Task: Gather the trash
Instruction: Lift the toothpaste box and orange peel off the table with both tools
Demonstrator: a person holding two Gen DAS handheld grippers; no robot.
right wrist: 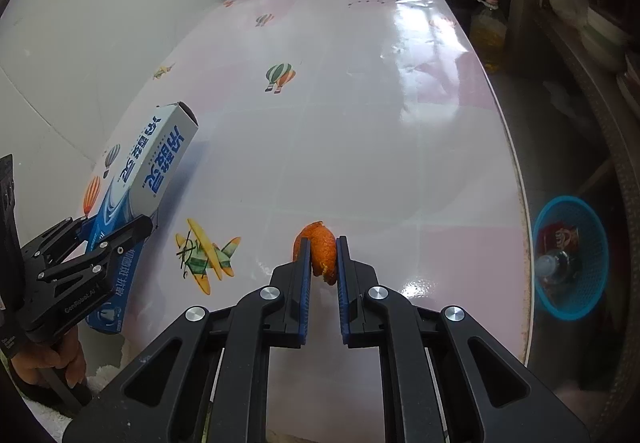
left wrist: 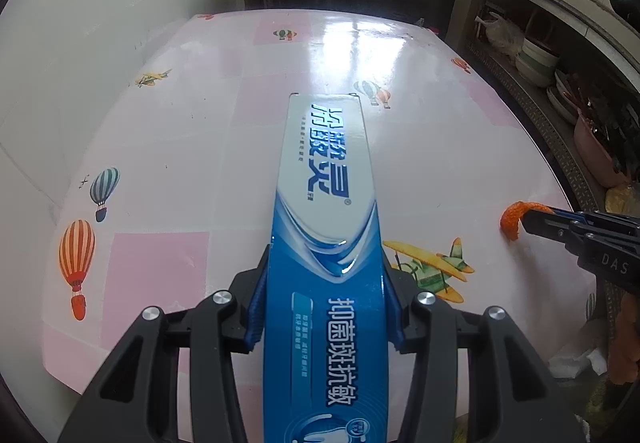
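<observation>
On the left, the left claw (left wrist: 324,307) is clamped across a long blue-and-white toothpaste box (left wrist: 326,179), its blue pads pressed on the two narrow sides near the printed end. The right wrist view shows the box (right wrist: 160,159) tilted, its open far end raised clear of the counter (right wrist: 360,147); whether the near end rests on the surface is hidden behind the claw.

Further right, near the counter's front edge, the right claw (right wrist: 323,259) is closed tight on a curl of orange peel (right wrist: 318,247). The peel stands between the pads, which pinch it from both sides; its far tip pokes past the fingertips. From the left wrist view the peel (left wrist: 514,217) hangs from the claw tips just over the counter, beside the printed aeroplane.

Rightmost, off the counter's edge and lower down, a blue basket (right wrist: 570,257) sits on the floor with a bottle and a red wrapper already inside.

Both pieces of trash look picked up, so the grasping step seems done and carrying is due. The next move probably calls for swinging each claw out past the right edge of the counter, over the basket, and only then letting go. The peel is light and thin and could slip; the long box needs its end aimed down into the basket's mouth.
</observation>
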